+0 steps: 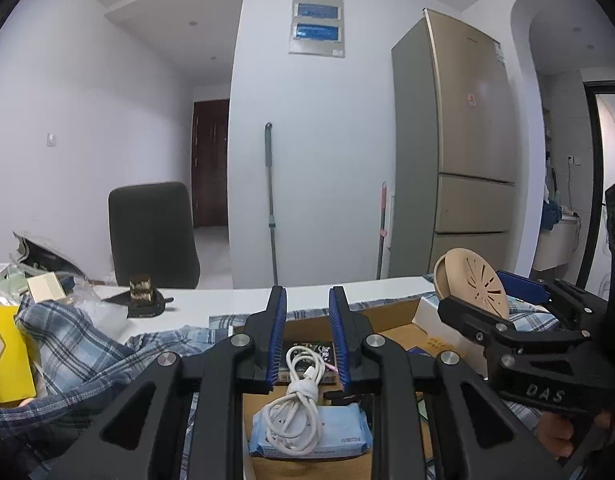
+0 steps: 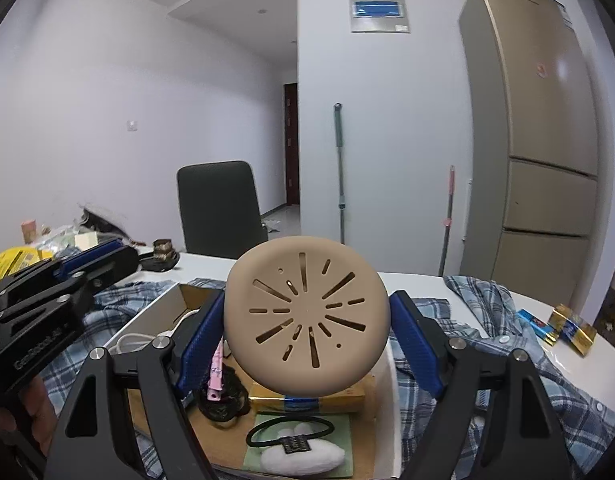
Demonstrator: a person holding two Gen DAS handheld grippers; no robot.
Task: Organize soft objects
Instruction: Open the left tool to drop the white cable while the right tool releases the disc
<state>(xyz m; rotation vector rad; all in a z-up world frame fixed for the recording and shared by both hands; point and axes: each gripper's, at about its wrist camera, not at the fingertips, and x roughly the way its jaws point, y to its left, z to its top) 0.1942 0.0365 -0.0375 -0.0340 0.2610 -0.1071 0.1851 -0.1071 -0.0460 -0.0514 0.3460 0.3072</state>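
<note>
My left gripper (image 1: 306, 336) hangs clenched on nothing, its blue pads drawn near each other above the open cardboard box (image 1: 391, 314), and directly below it a coiled white charging cable (image 1: 297, 408) rests on a blue pack of wet wipes (image 1: 307, 432). If I lower this hand carelessly, I judge the fingers could snag a loop of that cable and drag it, and the wipes with it, out of order. Further right, my right gripper (image 2: 305, 332) grasps a beige round silicone disc (image 2: 305, 316) with radiating slots, pinched at its left and right edges and held above the box interior, over a gold packet (image 2: 307, 400) and a black hair tie on its card (image 2: 289, 432). The disc stands nearly on edge, its slotted face toward my camera and tilted slightly back; being round it has no real long axis, so the line that matters runs side to side between my pads. It is soft, so I judge an edge grip may buckle it and let it pop free, landing crooked on the pink clip (image 2: 216, 368) or outside on the plaid shirt (image 2: 487, 344).
</note>
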